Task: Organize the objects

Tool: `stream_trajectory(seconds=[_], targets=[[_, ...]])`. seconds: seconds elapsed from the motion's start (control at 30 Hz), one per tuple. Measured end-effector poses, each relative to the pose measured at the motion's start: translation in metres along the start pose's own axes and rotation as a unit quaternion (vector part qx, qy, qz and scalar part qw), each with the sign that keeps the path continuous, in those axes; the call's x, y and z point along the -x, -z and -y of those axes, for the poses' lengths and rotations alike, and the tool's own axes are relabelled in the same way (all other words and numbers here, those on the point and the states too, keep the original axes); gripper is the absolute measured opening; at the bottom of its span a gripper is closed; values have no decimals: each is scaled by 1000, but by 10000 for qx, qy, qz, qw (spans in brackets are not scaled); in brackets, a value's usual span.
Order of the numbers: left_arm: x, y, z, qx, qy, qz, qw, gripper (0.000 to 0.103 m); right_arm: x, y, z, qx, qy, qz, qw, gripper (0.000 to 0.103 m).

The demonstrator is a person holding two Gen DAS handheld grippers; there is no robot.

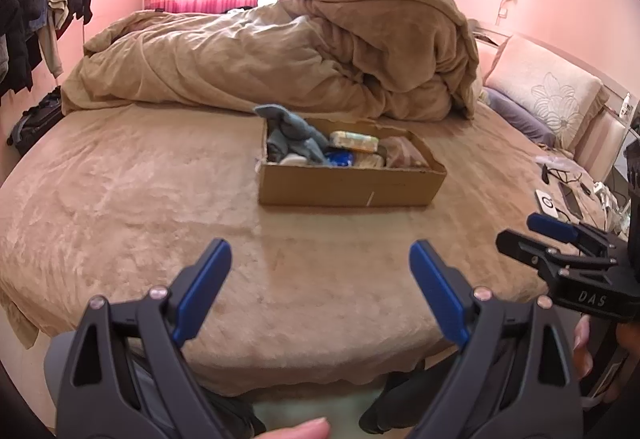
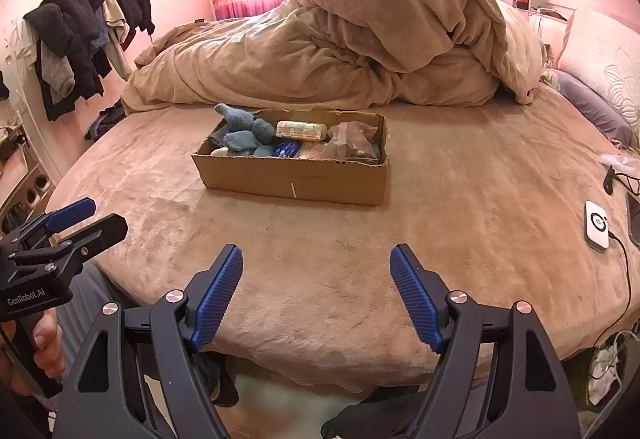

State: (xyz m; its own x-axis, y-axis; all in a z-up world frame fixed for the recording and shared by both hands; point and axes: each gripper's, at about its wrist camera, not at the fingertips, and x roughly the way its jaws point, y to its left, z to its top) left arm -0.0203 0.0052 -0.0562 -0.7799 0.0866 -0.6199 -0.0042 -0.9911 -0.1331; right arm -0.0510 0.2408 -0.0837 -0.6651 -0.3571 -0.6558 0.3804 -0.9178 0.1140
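I had both the left gripper (image 1: 320,291) and the right gripper (image 2: 316,291) spread apart and empty over the bed's (image 2: 460,199) near edge. The cardboard box (image 2: 296,183) sat mid-bed, already packed; I judged the organizing nearly done.

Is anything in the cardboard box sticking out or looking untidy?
Yes. The blue cloth at the left end of the cardboard box pokes above its rim, bunched rather than folded. The other contents sit below the rim.
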Motion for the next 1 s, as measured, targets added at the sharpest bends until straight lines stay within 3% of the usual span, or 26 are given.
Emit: stream_trajectory(seconds=[1.0], targets=[[-15,-3,-12,34,-83,-88,9999,92,-21,-2,0,26,50,-126,9999,79]])
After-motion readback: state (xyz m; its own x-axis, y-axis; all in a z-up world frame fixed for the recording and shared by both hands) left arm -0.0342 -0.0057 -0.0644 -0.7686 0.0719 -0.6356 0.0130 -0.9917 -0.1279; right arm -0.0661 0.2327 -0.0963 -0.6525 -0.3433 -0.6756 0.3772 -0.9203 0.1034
